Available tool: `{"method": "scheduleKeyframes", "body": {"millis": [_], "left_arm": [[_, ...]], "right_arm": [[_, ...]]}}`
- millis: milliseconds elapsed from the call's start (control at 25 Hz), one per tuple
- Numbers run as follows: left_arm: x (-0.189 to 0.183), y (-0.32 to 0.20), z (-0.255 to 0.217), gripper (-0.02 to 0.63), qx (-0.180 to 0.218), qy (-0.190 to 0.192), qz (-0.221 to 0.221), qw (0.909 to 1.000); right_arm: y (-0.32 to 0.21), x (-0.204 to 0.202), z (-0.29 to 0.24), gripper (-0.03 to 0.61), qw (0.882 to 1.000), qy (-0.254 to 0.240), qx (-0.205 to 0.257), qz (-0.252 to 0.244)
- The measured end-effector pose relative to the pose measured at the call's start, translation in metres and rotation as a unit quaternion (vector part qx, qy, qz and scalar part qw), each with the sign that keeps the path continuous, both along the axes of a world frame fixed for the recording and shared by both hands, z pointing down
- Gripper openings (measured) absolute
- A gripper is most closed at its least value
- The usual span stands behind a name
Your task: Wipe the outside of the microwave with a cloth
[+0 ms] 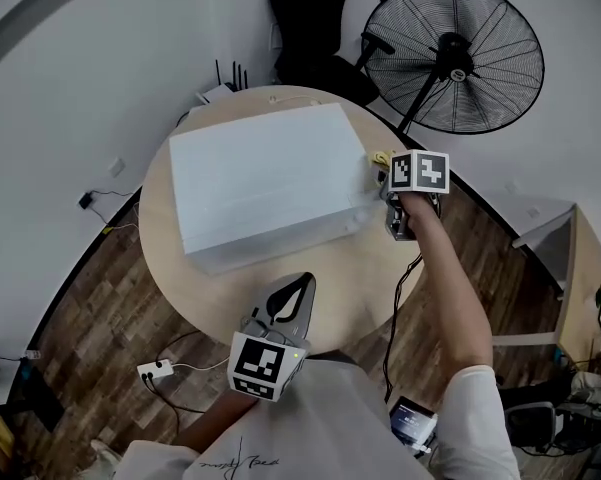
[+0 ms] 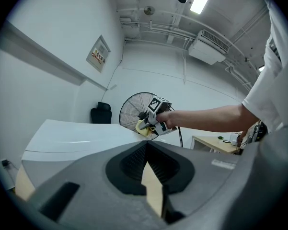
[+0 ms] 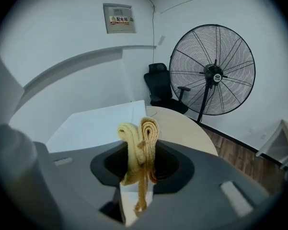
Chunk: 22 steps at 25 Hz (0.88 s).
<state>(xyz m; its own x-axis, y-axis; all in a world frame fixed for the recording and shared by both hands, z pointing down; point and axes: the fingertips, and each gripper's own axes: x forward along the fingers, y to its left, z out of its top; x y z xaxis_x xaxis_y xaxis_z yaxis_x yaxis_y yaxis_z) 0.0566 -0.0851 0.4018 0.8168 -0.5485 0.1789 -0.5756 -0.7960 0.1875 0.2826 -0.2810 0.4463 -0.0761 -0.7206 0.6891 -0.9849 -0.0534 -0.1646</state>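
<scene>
Round table carries the microwave, a white box sitting left of centre, so its right side has bare tabletop beside it and is the easiest face to reach. Behind, well apart, stand a fan and a dark chair; neither bears on the job. Right gripper is held out at arm's reach by the microwave's right side, near the upper edge. Its jaws are pinched on the cloth. We read this placing as the start of a pass down or along that side. The cloth is yellow, bunched into two folded loops that stick out past the jaw tips, with strands hanging below. That way soft fabric meets the casing first, not the jaws. From the head view the cloth is just beside the casing; we cannot tell whether it touches. Left gripper hangs low over the near table edge, close to the body. Its jaws are drawn together at the tips with nothing in them, only a sliver of tabletop showing through the gap. We judge it parked out of the way, free to steady the microwave if needed.
</scene>
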Motion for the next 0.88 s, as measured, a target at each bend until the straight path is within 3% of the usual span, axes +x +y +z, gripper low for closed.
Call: {"method": "scheduleKeyframes", "body": {"millis": [480, 880], "left_arm": [[-0.007, -0.002, 0.000, -0.012, -0.009, 0.011, -0.005, 0.9999], [-0.032, 0.004, -0.005, -0.012, -0.007, 0.016, -0.014, 0.9997]], "right_arm": [[-0.008, -0.015, 0.010, 0.127, 1.000, 0.011, 0.007, 0.027], [-0.004, -0.059, 0.008, 0.127, 1.000, 0.004, 0.009, 0.003]]}}
